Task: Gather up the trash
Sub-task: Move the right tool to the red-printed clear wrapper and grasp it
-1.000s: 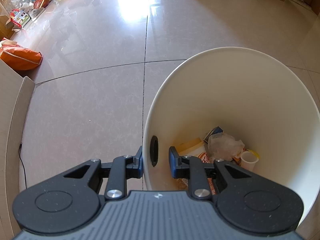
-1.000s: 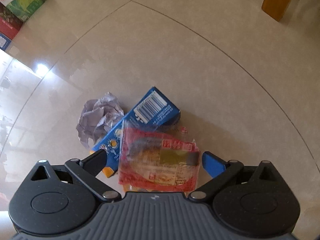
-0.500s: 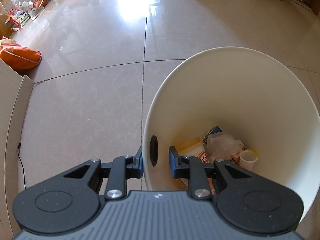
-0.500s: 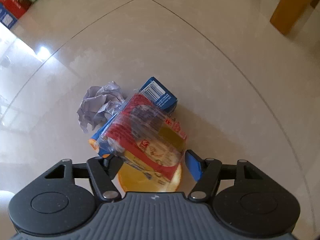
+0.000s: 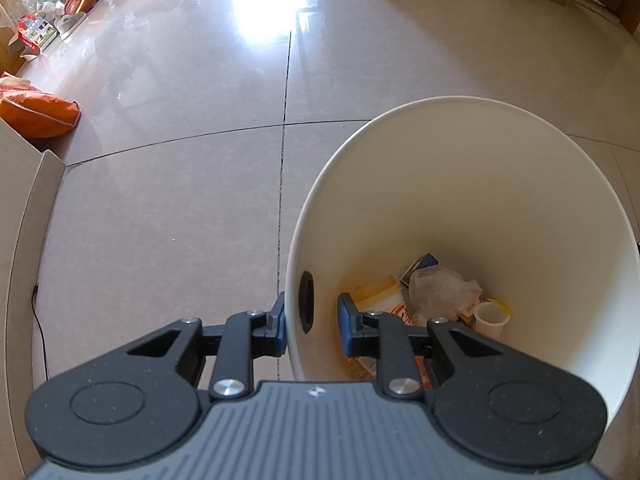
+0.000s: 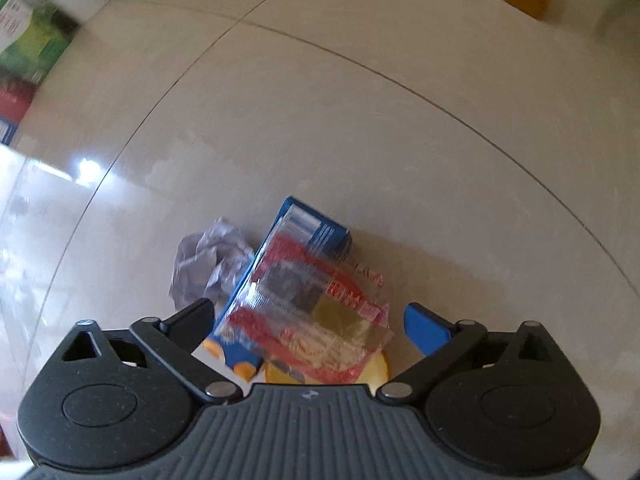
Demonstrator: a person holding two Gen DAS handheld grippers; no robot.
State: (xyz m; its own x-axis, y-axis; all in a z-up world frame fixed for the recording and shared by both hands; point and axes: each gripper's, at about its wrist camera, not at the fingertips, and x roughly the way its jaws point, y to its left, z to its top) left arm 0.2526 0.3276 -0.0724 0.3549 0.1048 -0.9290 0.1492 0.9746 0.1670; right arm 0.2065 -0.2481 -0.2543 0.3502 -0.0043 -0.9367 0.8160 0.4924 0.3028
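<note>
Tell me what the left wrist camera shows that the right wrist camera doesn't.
Only the left view shows the white bin, trash in its bottom, and the left gripper straddling its rim. Only the right view shows the open right gripper over a red wrapper, blue carton and crumpled paper. Both show glossy tiled floor.

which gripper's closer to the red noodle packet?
Right. The right gripper is open, its fingers on either side of the red noodle packet. The left gripper straddles the white trash bin wall; no packet in its view.

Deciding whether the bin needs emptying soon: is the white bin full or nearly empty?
Nearly empty. The white bin holds only a shallow layer of trash at its bottom: a crumpled plastic bag and a small white cup.
</note>
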